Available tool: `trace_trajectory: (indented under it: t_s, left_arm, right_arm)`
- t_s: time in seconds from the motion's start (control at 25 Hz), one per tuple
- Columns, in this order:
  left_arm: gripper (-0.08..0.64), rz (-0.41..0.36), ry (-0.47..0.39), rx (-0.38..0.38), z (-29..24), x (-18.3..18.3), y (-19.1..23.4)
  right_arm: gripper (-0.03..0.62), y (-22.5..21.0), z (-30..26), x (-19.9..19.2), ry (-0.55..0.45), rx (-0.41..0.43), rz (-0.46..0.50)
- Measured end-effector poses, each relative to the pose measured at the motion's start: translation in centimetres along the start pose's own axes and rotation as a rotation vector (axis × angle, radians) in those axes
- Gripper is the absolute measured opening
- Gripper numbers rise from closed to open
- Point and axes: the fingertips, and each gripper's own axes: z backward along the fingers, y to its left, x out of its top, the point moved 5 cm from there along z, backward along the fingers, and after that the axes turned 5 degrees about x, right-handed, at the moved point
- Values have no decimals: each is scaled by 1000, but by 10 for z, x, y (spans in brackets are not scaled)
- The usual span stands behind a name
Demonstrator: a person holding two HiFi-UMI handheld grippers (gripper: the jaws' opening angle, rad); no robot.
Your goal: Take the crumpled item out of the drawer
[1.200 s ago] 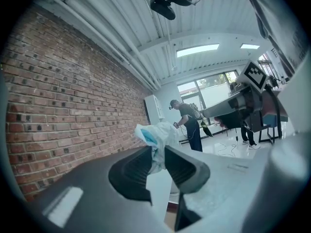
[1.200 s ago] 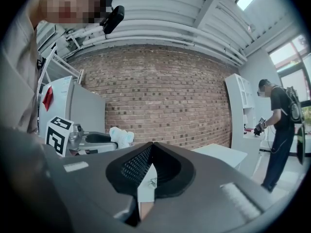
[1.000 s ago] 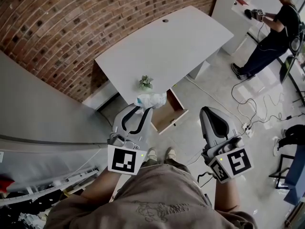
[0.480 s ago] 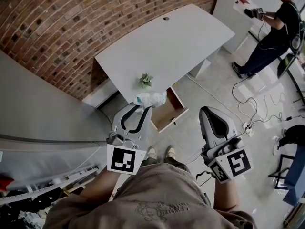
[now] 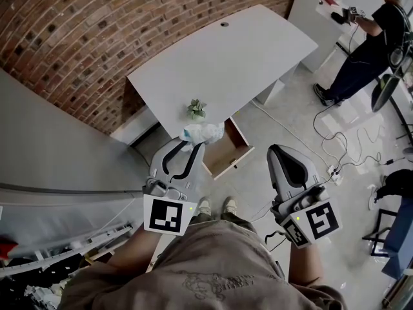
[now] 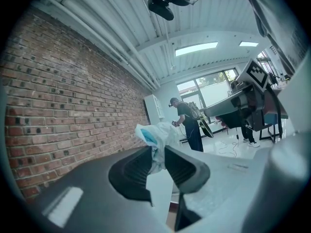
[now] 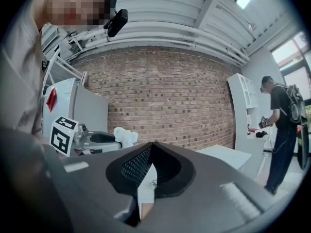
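In the head view my left gripper [image 5: 193,144] is shut on the crumpled white and blue item [image 5: 202,132], held up above the open wooden drawer [image 5: 227,152] under the white table [image 5: 219,60]. The left gripper view shows the item [image 6: 156,139] pinched between the jaws of that gripper [image 6: 156,153] and bulging out past their tips. My right gripper [image 5: 275,150] hangs to the right of the drawer, shut with nothing in it. Its jaws meet tip to tip in the right gripper view [image 7: 151,146], where the item [image 7: 125,136] appears at the left.
A small potted plant [image 5: 197,109] stands near the table's front edge, just behind the held item. A brick wall [image 5: 77,31] runs behind the table. Another person [image 5: 368,44] works at a white shelf at the far right. Cables [image 5: 335,154] lie on the floor.
The left gripper and the crumpled item have drifted slightly up and left. The right gripper has barely shifted left.
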Motion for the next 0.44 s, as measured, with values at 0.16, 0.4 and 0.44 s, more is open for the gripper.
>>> trace_trajectory:
  t_s: [0.16, 0.4, 0.44]
  left_arm:
    - [95, -1, -3, 1, -1, -1, 0]
    - [95, -3, -1, 1, -1, -1, 0]
    - [93, -2, 0, 1, -1, -1, 0]
  right_arm:
    - [26, -1, 0, -1, 2, -5, 1]
    - [26, -1, 0, -2, 3, -2, 7]
    - [26, -2, 0, -3, 12, -6, 13]
